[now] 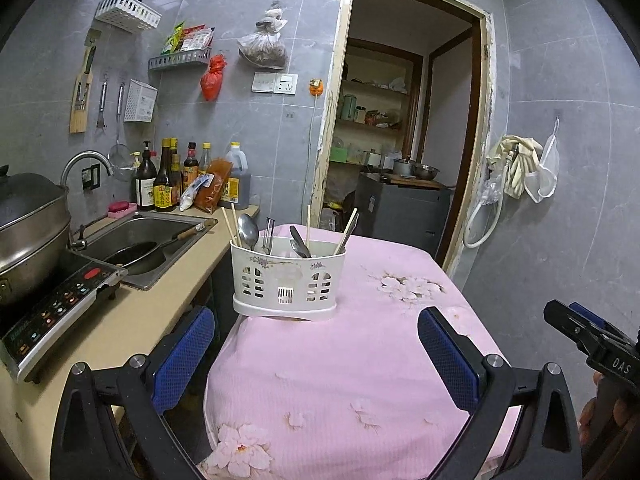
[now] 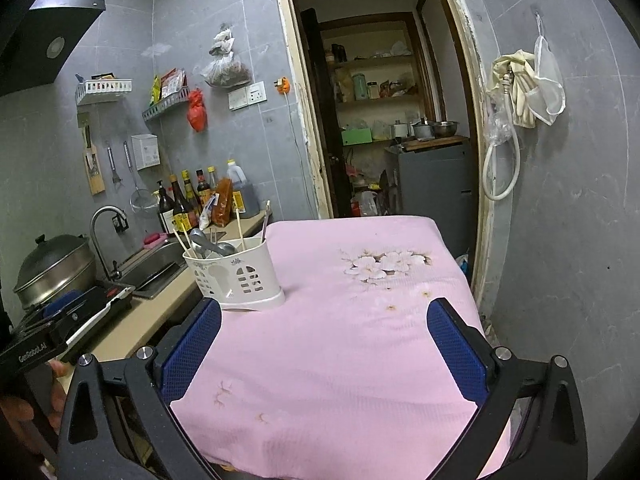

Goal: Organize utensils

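Ahead of both my pairs of fingers, on the pink flowered cloth [image 1: 340, 368], stands the white utensil caddy [image 1: 289, 276]. Left gripper [image 1: 316, 356]: jaws spread wide, nothing between the blue pads [image 1: 182, 354], caddy dead ahead just past the fingertips. Right gripper [image 2: 324, 348]: jaws likewise wide and empty; caddy sits beyond my left-hand finger, off toward the counter [image 2: 132, 324]. Contents as seen: chopsticks [image 1: 230, 226], a large spoon [image 1: 248, 232], a couple of darker metal pieces, all standing upright or leaning in the caddy. No loose utensil shows on the cloth in either view. My judgement: the sorting looks done or close to it; whether the pieces sit in their proper compartments I cannot tell, the dividers being hidden behind the wall. Left view gives what the right lacks: the caddy's front face with its slotted panel, the sink [image 1: 148, 244] with a dark pan lying in it, and the other gripper at the far right edge. Right view gives the caddy's side, the cloth's far flower print unobstructed, and the range hood [image 2: 52, 44] overhead.
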Tool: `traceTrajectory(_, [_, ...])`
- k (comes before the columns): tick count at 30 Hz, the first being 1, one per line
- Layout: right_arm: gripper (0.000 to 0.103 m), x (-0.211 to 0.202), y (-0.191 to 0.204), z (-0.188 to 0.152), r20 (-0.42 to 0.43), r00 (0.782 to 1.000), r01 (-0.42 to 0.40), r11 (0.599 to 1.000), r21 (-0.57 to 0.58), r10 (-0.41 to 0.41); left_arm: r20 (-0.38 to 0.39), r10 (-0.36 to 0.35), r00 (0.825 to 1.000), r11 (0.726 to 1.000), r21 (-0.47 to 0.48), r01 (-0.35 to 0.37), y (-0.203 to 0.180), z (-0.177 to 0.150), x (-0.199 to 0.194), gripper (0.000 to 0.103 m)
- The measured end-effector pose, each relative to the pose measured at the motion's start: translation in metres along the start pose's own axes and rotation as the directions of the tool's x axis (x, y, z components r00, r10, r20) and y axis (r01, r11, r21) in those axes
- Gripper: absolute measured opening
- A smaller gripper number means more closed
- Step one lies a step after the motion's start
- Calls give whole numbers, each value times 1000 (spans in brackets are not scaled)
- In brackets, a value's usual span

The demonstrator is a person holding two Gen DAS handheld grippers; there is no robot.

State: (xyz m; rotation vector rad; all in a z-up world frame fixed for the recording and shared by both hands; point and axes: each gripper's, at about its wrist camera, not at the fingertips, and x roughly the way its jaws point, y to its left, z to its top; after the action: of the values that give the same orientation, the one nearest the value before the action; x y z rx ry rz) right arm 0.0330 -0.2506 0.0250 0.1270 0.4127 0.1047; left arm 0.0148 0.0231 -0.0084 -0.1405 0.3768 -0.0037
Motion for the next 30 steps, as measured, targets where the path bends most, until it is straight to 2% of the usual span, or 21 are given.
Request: traceTrajectory(30, [101, 1, 1, -3, -15, 1000, -14, 1000, -2, 14, -2, 0, 1000, 1000, 4, 0, 2, 0, 2, 102])
